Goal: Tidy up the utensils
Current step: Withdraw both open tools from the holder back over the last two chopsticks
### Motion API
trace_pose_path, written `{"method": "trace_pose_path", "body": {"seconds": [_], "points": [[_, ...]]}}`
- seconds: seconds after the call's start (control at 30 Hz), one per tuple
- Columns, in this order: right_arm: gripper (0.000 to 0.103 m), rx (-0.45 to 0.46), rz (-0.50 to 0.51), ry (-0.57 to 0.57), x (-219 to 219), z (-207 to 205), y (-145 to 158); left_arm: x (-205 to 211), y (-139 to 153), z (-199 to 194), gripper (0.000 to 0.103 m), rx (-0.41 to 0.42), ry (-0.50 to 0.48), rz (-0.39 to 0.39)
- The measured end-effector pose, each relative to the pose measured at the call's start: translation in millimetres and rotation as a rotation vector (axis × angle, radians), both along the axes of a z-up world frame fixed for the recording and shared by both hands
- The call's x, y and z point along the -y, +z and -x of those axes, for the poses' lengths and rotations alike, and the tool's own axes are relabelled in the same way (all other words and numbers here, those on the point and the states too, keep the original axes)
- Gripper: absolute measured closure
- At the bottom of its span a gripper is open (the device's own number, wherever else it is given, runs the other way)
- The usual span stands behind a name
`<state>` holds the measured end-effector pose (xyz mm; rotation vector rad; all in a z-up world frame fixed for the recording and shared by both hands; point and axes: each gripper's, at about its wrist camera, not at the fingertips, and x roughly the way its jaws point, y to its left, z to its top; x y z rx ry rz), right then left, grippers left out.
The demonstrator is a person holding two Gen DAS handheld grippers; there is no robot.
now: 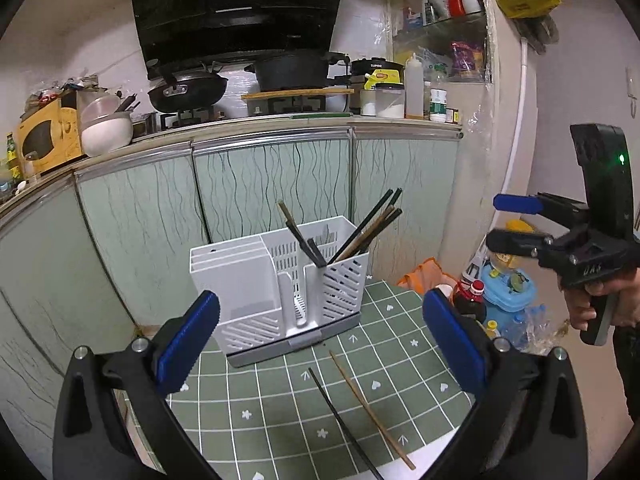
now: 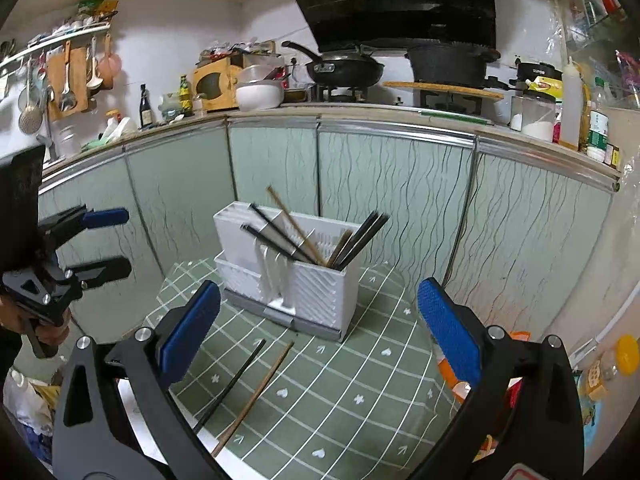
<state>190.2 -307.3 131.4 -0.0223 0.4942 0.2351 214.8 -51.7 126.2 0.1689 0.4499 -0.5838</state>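
Observation:
A white slotted utensil holder point(image 1: 280, 284) point(image 2: 296, 276) stands on a green patterned table mat point(image 1: 280, 408) point(image 2: 360, 380), with several chopsticks point(image 1: 368, 228) point(image 2: 352, 244) standing in its compartments. A black chopstick point(image 1: 344, 420) point(image 2: 232, 384) and a brown wooden chopstick point(image 1: 372, 408) point(image 2: 256, 396) lie loose on the mat in front of the holder. My left gripper point(image 1: 320, 340) is open and empty, above the mat, facing the holder; it also shows in the right wrist view point(image 2: 106, 242). My right gripper point(image 2: 320, 328) is open and empty, and shows in the left wrist view point(image 1: 504, 220) off to the right.
Green kitchen cabinets point(image 1: 260, 176) stand close behind the table. A counter above carries a wok point(image 1: 188, 90), a black pot point(image 1: 292, 70), bottles and a yellow box. Bottles and toys point(image 1: 504, 284) crowd the floor to the right of the table.

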Motion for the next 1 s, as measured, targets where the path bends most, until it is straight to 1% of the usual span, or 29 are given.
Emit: {"method": "trace_pose_path", "body": {"seconds": [0.1,0.27,0.43,0.57,0.73,1.0], "points": [[0.008,0.000,0.008,0.002,-6.0,9.9,-8.7,-5.8,-5.1,9.5,0.004,0.006,0.009,0.004],[0.008,0.000,0.040,0.006,-18.4,25.5,-24.2,-10.8,-17.0,22.3,0.004,0.025,0.039,-0.023],[0.008,-0.006,0.043,-0.007,-24.1,37.9,-43.1,-16.7,-31.3,36.7,0.004,0.041,0.069,-0.029],[0.008,-0.022,0.043,-0.022,-27.6,44.8,-61.6,-16.8,-45.6,46.7,0.004,0.058,0.084,-0.054],[0.008,-0.042,0.041,-0.042,-30.6,51.7,-86.6,-15.6,-69.4,55.1,0.004,0.051,0.105,-0.084],[0.008,-0.068,0.056,-0.070,-37.6,59.8,-126.0,-17.6,-108.9,65.2,0.004,0.021,0.144,-0.098]]}}
